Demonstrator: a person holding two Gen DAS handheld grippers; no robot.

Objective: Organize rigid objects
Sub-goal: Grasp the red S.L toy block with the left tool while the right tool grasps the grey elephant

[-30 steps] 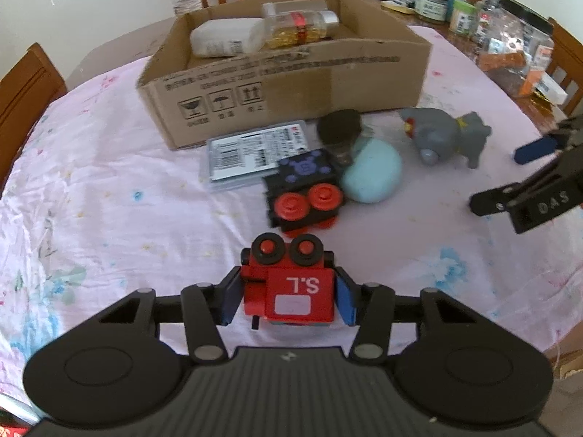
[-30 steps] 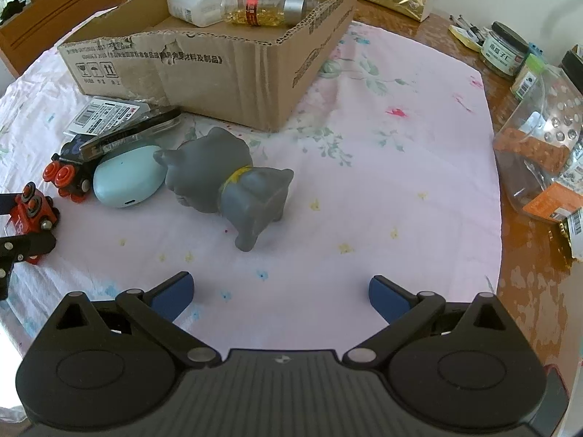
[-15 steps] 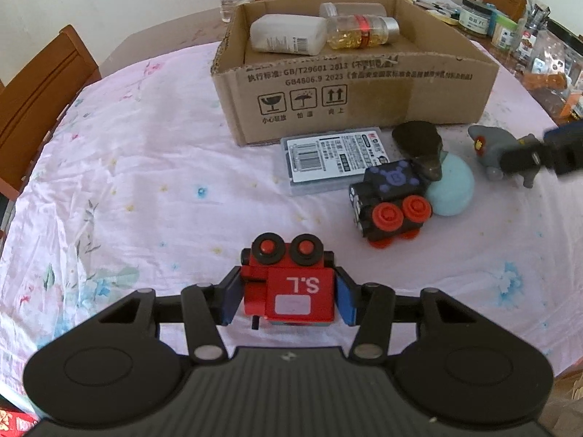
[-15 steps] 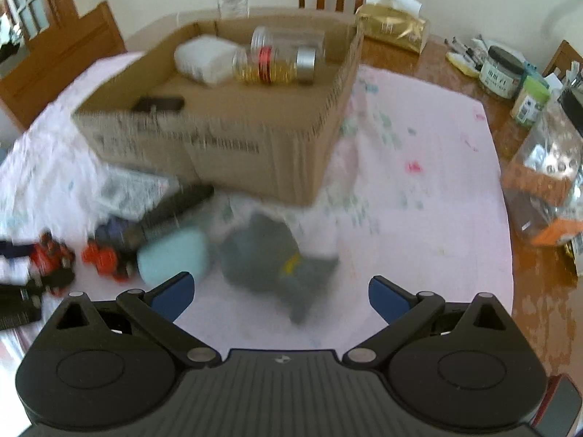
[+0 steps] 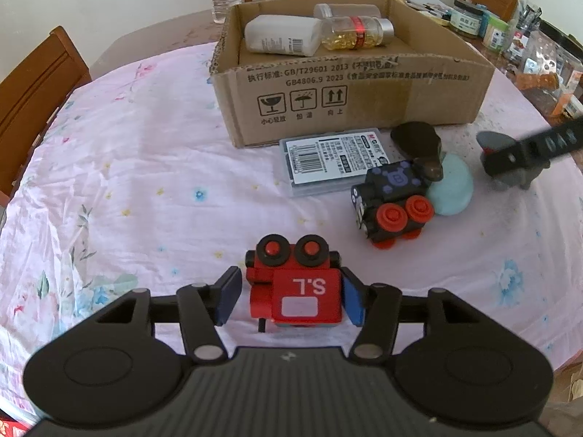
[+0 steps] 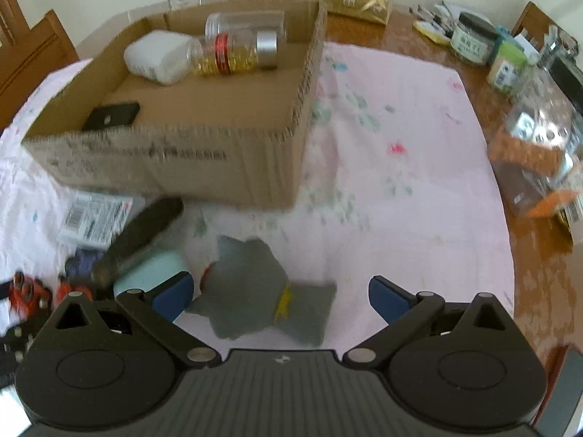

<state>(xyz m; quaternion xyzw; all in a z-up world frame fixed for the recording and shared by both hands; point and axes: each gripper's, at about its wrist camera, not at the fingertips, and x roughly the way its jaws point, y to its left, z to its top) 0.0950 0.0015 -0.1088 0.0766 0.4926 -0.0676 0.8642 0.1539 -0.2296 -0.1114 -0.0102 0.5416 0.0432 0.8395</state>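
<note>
With the left gripper clamped on the red toy train, we should lift it clear into the cardboard box while the wide-open right gripper centres over the grey toy animal.

Matt corrugated brown cardboard box; creased pink floral cloth; glossy red painted toy train; glossy wooden desk far right.

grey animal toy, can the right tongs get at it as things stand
Probably yes. The grey animal toy lies on the cloth between the open fingers of the right tongs, nothing on top of it. The teal case sits just beside the left finger and might get nudged.
</note>
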